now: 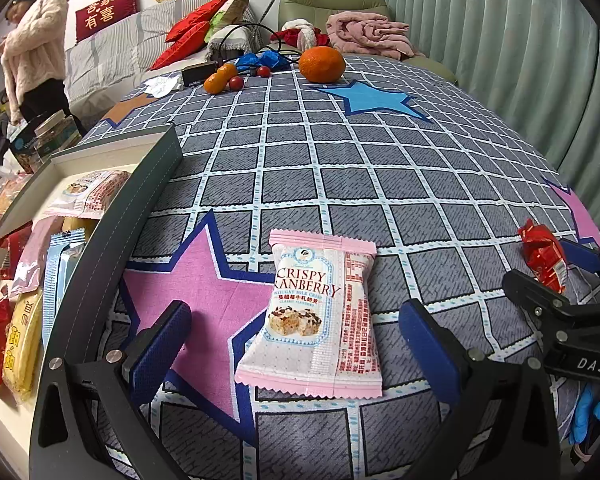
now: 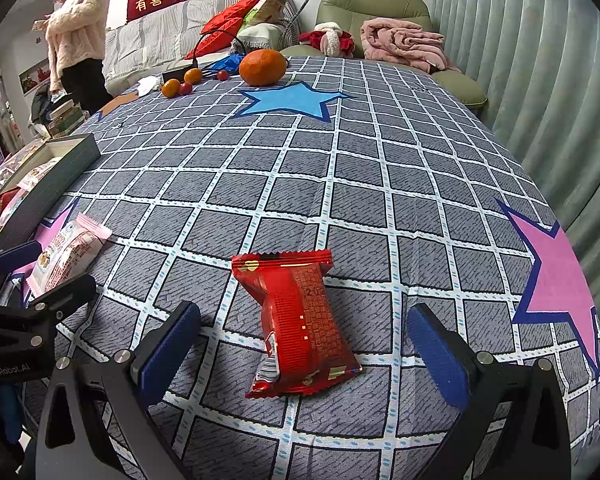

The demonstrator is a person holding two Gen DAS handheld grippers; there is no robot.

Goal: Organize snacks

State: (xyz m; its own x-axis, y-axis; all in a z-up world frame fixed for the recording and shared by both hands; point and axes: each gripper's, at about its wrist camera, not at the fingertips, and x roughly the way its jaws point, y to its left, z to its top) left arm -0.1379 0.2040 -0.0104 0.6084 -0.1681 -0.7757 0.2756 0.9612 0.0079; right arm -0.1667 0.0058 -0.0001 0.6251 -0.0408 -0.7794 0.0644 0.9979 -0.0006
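Note:
A pink Crispy Cranberry snack packet (image 1: 314, 316) lies flat on the checked cloth, between the open fingers of my left gripper (image 1: 300, 340). A red snack packet (image 2: 300, 324) lies on the cloth between the open fingers of my right gripper (image 2: 304, 348). Neither packet is gripped. The red packet (image 1: 544, 256) and the right gripper (image 1: 560, 280) show at the right of the left wrist view. The pink packet (image 2: 66, 252) and the left gripper (image 2: 40, 276) show at the left of the right wrist view. A dark box (image 1: 140, 184) holding several snack packets stands left of the pink packet.
A large orange (image 1: 322, 64), small oranges (image 1: 218, 80) and red fruits lie at the table's far end with cables and a blue bag. A person (image 1: 32, 52) stands at the far left by a sofa. A green armchair (image 2: 376, 4) and curtains (image 2: 540, 80) lie beyond.

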